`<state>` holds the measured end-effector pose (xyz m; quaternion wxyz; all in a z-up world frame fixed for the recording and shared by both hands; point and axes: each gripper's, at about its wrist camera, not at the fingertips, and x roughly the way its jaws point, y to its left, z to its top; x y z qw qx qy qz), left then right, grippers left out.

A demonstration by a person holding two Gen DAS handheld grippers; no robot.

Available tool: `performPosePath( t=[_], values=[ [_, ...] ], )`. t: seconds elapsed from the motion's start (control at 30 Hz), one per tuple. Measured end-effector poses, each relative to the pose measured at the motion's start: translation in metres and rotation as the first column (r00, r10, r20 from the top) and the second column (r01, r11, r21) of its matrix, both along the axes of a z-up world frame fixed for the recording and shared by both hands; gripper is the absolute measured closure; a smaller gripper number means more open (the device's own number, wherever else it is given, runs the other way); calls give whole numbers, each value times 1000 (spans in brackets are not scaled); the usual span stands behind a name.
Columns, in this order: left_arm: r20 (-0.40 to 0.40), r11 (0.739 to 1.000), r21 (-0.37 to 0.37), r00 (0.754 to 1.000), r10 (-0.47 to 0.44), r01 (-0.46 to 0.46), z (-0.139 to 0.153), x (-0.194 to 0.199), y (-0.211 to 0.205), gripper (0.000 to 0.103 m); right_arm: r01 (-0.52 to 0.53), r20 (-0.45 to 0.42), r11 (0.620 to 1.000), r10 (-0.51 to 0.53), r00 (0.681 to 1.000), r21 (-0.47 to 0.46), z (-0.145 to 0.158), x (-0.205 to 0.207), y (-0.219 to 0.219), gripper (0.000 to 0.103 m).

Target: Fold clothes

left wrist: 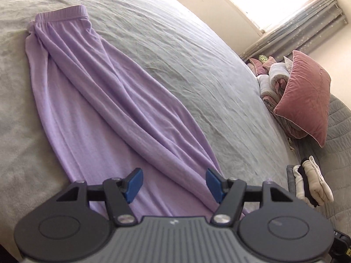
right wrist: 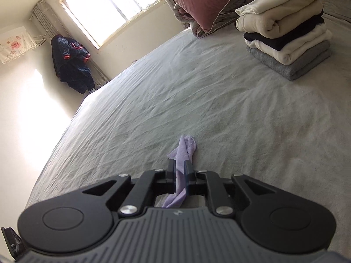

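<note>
Lilac trousers (left wrist: 105,100) lie stretched out lengthwise on the grey bedsheet (left wrist: 186,54), waistband at the far end, legs running back toward the left gripper (left wrist: 174,185). Fabric is rumpled w/ long creases, one leg lapping over the other. The left gripper hangs over the trousers' near end w/ jaws standing wide apart; blue pads (left wrist: 133,184) sit above the cloth, nothing pinched between them.

In the right wrist view the right gripper (right wrist: 180,171) has its jaws drawn narrow, clamped on a bunch of the same lilac cloth (right wrist: 184,149); a tuft sticks out past the fingertips, the rest trails back under the tool body. Which part of the trousers that is can't be told.

Rel. to the trousers: a stack of folded clothes (right wrist: 285,30) (cream, black, white, grey at bottom) sits well apart on the same sheet, & a pink pillow (left wrist: 305,94) leans on bundled bedding further off, near the window (right wrist: 105,6). Dark jacket (right wrist: 70,63) hangs in the room corner by that window, off the bed
</note>
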<state>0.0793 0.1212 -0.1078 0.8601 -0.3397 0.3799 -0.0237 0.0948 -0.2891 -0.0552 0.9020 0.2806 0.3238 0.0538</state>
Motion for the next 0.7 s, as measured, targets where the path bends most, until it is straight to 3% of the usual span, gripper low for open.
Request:
performPosePath(
  t=[0.03,0.1,0.13,0.3,0.4,0.5,0.6,0.63,0.67,0.7],
  values=[
    [-4,1000,6,1000,12,-12,1,-1,2,38,-4,-14,1000,4,1000,0,-5,0,3,87],
    [-16,999,6,999,40,-40,1,-1,8,39,-11,-39,1000,11,999,3,-14,2,8,74],
    [-24,998,0,998,55,-55,1,0,11,40,-12,-47,1000,12,999,3,-18,3,12,55],
    [-54,991,-56,992,116,-119,-4,5,29,47,-40,-80,999,41,996,11,-32,4,31,52],
    [-68,980,-105,985,159,-166,-8,10,40,49,-28,-105,999,30,994,20,-41,4,37,59],
    [-85,966,-151,977,197,-208,-14,15,47,55,5,-128,999,1,992,50,-51,10,35,74],
    [-104,956,-176,970,220,-235,-19,18,50,75,28,-136,996,-17,991,81,-58,17,31,91],
    [-110,953,-187,969,221,-239,-21,19,51,86,30,-132,995,-17,991,97,-58,17,30,97],
    [-113,950,-201,969,218,-237,-22,19,52,96,32,-125,994,-18,992,108,-57,17,30,99],
    [-116,948,-214,970,214,-235,-23,19,53,98,34,-119,992,-20,993,119,-56,17,30,99]
  ],
)
